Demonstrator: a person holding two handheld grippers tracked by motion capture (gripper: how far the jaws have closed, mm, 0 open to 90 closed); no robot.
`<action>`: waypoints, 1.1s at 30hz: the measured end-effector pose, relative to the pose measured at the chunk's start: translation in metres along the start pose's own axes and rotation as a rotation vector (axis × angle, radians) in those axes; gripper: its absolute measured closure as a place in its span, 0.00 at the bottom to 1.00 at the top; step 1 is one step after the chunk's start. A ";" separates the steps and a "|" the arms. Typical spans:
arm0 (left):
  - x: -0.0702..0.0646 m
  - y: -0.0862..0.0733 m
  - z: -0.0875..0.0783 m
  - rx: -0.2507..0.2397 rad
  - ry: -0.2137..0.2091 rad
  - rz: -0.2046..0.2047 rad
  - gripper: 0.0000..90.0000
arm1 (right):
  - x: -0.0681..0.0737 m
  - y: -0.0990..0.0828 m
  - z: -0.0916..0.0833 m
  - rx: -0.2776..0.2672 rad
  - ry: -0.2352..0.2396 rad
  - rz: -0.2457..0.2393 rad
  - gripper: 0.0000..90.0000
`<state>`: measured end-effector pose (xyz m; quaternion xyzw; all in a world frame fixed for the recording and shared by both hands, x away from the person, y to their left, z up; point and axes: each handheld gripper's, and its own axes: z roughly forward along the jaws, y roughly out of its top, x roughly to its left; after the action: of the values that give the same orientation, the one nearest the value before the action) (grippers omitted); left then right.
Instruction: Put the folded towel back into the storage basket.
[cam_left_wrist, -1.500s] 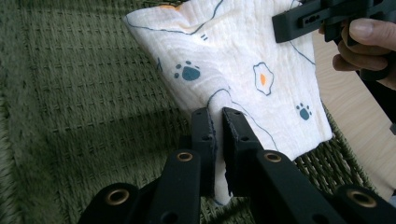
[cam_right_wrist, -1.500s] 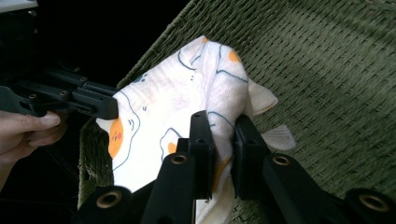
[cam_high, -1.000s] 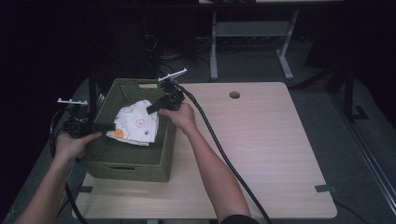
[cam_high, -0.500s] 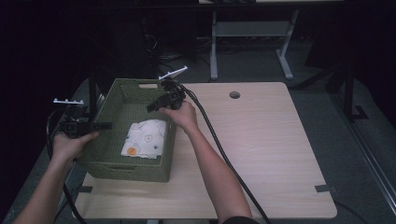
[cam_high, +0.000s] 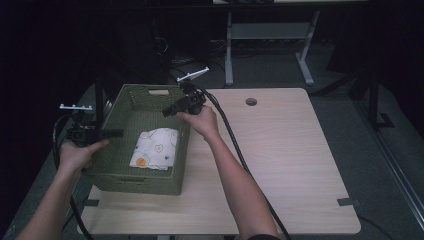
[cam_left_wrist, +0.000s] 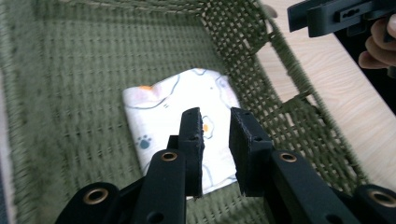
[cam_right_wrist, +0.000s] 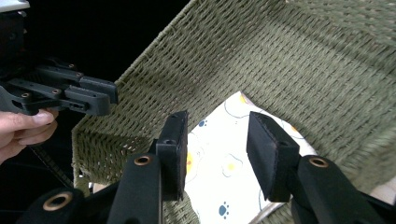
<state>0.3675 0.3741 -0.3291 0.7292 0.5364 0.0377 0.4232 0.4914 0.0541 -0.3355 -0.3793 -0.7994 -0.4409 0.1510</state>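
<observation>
One green woven basket is sitting on the surface, holding one folded patterned cloth. Two tongs are hovering over the basket rims: left tongs and right tongs, both released, each gripping nothing

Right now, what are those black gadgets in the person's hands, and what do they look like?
They are two handheld grasping tools. The left tool and right tool are black, each ending in two flat rectangular jaws on arms with brass-coloured rivets. Each tool carries a small white bar on top and trails a thick black cable. The person's forearms are bare, with no sleeves showing.
</observation>
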 end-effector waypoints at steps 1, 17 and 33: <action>-0.002 0.001 0.000 0.004 -0.001 0.009 0.83 | 0.000 0.000 -0.002 -0.003 0.002 0.000 0.65; -0.024 0.010 0.013 0.000 -0.043 0.021 0.79 | -0.012 -0.011 -0.049 -0.058 0.005 -0.006 0.59; -0.067 0.018 0.036 0.025 -0.068 0.075 0.74 | -0.033 -0.033 -0.090 -0.107 0.013 0.018 0.54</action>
<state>0.3712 0.2976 -0.3133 0.7547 0.4947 0.0220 0.4303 0.4807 -0.0461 -0.3233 -0.3909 -0.7701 -0.4842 0.1398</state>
